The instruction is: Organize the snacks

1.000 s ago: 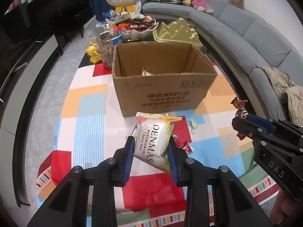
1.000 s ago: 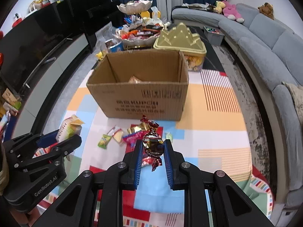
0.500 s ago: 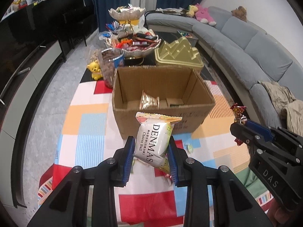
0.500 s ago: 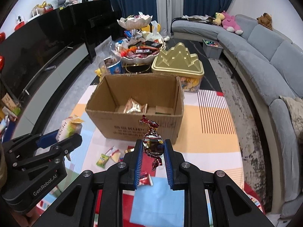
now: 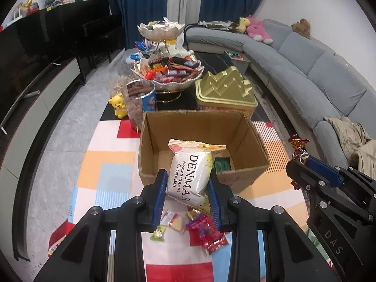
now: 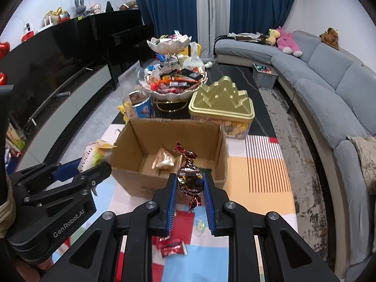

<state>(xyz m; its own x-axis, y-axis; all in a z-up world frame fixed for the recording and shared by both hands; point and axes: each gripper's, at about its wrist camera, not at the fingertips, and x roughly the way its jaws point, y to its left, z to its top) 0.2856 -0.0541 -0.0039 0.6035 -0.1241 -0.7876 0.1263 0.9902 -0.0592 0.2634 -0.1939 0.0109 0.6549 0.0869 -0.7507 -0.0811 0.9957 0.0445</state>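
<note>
My left gripper (image 5: 188, 183) is shut on a white DENMAS cheese ball bag (image 5: 191, 171), held just in front of the near wall of an open cardboard box (image 5: 246, 127). My right gripper (image 6: 189, 183) is shut on a red and gold wrapped candy (image 6: 189, 176), also at the box's (image 6: 141, 134) near edge. A gold foil packet (image 6: 164, 159) and a green packet (image 5: 222, 164) lie inside the box. Each gripper shows in the other's view: the right gripper (image 5: 303, 164) with its candy (image 5: 298, 148), the left gripper (image 6: 94, 166) with the bag (image 6: 94, 155).
Loose small snacks (image 5: 206, 230) lie on the colourful mat (image 5: 105, 164) below the grippers. Behind the box stand a gold tin (image 5: 223, 91), a tiered snack bowl (image 5: 169, 70), a jar of snacks (image 5: 138, 98) and a yellow bear toy (image 5: 117, 104). A grey sofa (image 5: 317, 70) curves along the right.
Both grippers have risen and moved toward the box with their snacks still held. The box's inside now shows from above.
</note>
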